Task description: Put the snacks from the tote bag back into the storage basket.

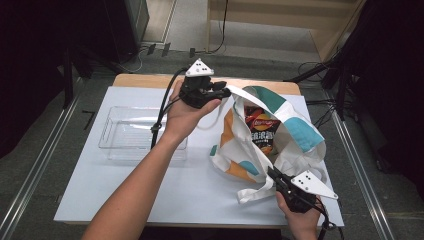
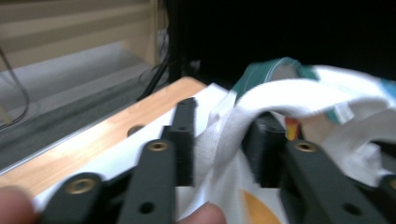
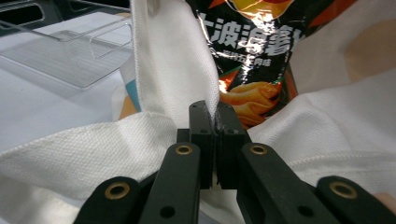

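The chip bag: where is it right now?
In the high view the chip bag sits inside the open tote bag right of centre, with the clear tray off to its left.

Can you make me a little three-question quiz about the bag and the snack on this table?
1. True or false: the chip bag sits inside the tote bag.
2. What does the right tool pinch? A) the clear tray B) white cloth of the tote bag C) the chip bag
3. What see-through thing stands on the white table, left of the tote bag?

Key:
1. True. The dark chip bag shows through the bag's open mouth.
2. B. Its jaws are shut on a fold of white cloth. The left tool has white cloth between its jaws too, with a gap showing.
3. The clear tray.
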### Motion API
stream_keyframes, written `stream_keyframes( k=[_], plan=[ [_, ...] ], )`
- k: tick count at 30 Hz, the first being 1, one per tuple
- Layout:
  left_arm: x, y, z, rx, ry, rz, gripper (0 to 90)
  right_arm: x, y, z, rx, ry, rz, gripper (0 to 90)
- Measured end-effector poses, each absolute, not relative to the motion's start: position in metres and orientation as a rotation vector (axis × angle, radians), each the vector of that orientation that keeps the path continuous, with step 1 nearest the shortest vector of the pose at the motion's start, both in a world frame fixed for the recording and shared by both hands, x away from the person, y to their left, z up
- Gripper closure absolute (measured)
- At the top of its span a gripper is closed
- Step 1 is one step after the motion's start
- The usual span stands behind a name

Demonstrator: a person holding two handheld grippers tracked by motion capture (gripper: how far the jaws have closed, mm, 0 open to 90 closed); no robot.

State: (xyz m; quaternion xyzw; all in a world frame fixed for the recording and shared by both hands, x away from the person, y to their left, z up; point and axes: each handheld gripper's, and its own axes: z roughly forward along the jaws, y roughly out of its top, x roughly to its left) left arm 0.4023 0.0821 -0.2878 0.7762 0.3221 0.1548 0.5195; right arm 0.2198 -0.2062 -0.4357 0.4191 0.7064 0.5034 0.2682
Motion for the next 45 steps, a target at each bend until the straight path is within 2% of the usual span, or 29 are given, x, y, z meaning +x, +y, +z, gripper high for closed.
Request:
stream_keyframes(
  k=[3, 5, 6, 8, 10, 12, 14, 17, 23, 26, 29, 32, 35, 38, 45],
  plan=[
    [0.405, 0.081, -0.297, 1.806, 0.845, 0.316, 71.1, 0.217, -0.204, -0.437, 1.128, 1.912, 1.365, 89.2],
    [0.407, 0.078, -0.304, 1.791, 0.88, 0.29, 66.4, 0.214, -0.202, -0.439, 1.115, 1.929, 1.36, 89.2],
    [0.407, 0.075, -0.308, 1.797, 0.904, 0.309, 59.3, 0.213, -0.201, -0.44, 1.112, 1.937, 1.358, 89.3],
    [0.407, 0.068, -0.314, 1.818, 0.953, 0.355, 36.8, 0.212, -0.2, -0.443, 1.114, 1.956, 1.356, 89.3],
    [0.409, 0.068, -0.319, 1.816, 0.97, 0.331, 23.6, 0.212, -0.199, -0.445, 1.108, 1.97, 1.356, 89.3],
    [0.411, 0.071, -0.325, 1.806, 0.986, 0.271, 16.2, 0.211, -0.199, -0.446, 1.108, 1.974, 1.362, 89.2],
    [0.411, 0.073, -0.331, 1.839, 0.984, 0.239, 13.8, 0.21, -0.198, -0.445, 1.097, 1.973, 1.367, 89.2],
    [0.408, 0.08, -0.336, 1.85, 1.02, 0.269, 8.8, 0.21, -0.198, -0.444, 1.094, 1.964, 1.371, 89.0],
    [0.395, 0.098, -0.33, 1.855, 0.883, 0.206, 8.3, 0.211, -0.199, -0.444, 1.126, 1.925, 1.376, 88.0],
    [0.391, 0.101, -0.327, 1.872, 0.832, 0.174, 12.3, 0.211, -0.199, -0.444, 1.139, 1.902, 1.376, 86.2],
    [0.386, 0.099, -0.332, 1.927, 0.816, 0.209, 14.0, 0.21, -0.198, -0.442, 1.149, 1.868, 1.379, 84.1],
    [0.382, 0.101, -0.338, 1.919, 0.81, 0.213, 15.1, 0.207, -0.197, -0.44, 1.128, 1.856, 1.372, 86.0],
    [0.378, 0.101, -0.337, 1.875, 0.789, 0.152, 23.5, 0.207, -0.197, -0.44, 1.131, 1.865, 1.371, 86.9],
    [0.372, 0.091, -0.334, 1.869, 0.774, 0.128, 23.2, 0.206, -0.194, -0.441, 1.121, 1.87, 1.367, 87.0],
    [0.359, 0.078, -0.323, 1.846, 0.802, 0.182, 20.0, 0.206, -0.189, -0.439, 1.113, 1.861, 1.365, 87.0]
  ],
)
